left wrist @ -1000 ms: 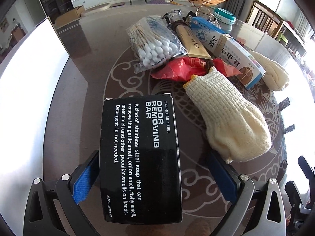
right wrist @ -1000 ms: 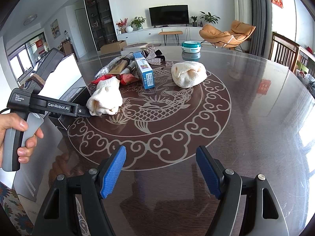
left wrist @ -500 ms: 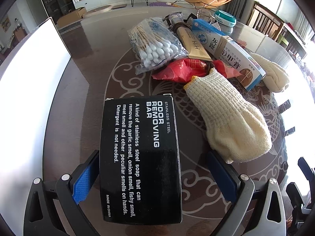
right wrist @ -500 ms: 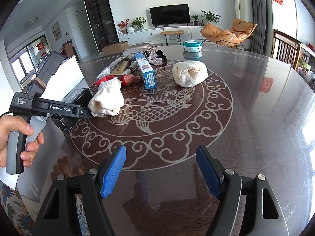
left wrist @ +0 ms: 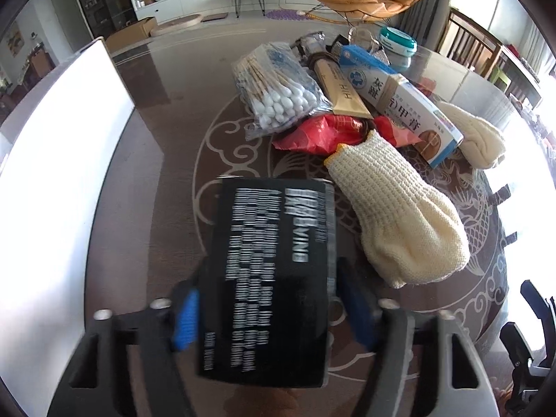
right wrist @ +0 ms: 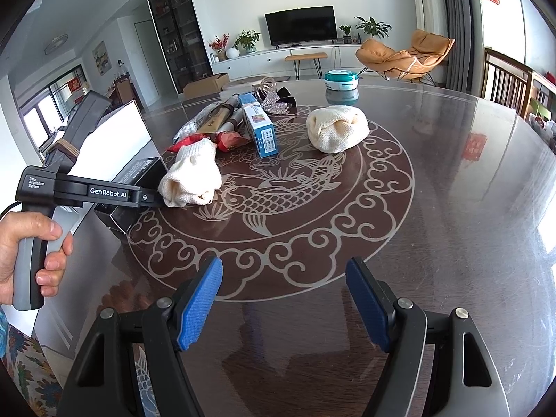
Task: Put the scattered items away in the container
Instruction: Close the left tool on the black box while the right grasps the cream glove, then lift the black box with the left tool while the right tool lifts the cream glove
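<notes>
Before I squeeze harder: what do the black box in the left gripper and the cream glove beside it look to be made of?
Black box: apparently printed cardboard, slightly glossy, with crisp folded edges and white lettering. Cream glove: knitted yarn, likely cotton, matte, with visible stitch rows and a yellow-trimmed cuff.

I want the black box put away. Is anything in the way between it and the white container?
Nothing visible. The black box sits between the left gripper's closing jaws, and only bare table lies between it and the white container beside it.
</notes>
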A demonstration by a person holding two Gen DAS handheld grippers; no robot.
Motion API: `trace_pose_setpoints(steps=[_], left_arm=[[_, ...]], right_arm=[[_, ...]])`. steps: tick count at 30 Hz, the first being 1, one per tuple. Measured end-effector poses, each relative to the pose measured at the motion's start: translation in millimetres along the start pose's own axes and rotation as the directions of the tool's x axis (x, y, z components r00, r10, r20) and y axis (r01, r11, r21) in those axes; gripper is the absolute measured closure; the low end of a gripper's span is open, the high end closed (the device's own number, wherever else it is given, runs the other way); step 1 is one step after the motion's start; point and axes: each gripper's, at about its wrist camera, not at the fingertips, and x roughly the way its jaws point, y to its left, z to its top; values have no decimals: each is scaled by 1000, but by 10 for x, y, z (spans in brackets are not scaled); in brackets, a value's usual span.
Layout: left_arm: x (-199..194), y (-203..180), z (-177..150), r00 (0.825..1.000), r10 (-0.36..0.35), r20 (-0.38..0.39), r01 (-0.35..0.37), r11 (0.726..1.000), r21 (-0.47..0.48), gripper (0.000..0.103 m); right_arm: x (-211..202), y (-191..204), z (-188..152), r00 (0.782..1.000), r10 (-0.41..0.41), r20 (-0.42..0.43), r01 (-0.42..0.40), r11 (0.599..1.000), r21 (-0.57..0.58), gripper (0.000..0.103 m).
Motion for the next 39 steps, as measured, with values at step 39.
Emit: trace_pose_setpoints(steps=[39], left_arm=[[-500, 210, -1295, 990, -16, 144, 21, 999, -36, 45]], right_arm=[[918, 870, 414, 977, 46, -209, -127, 912, -390, 53]])
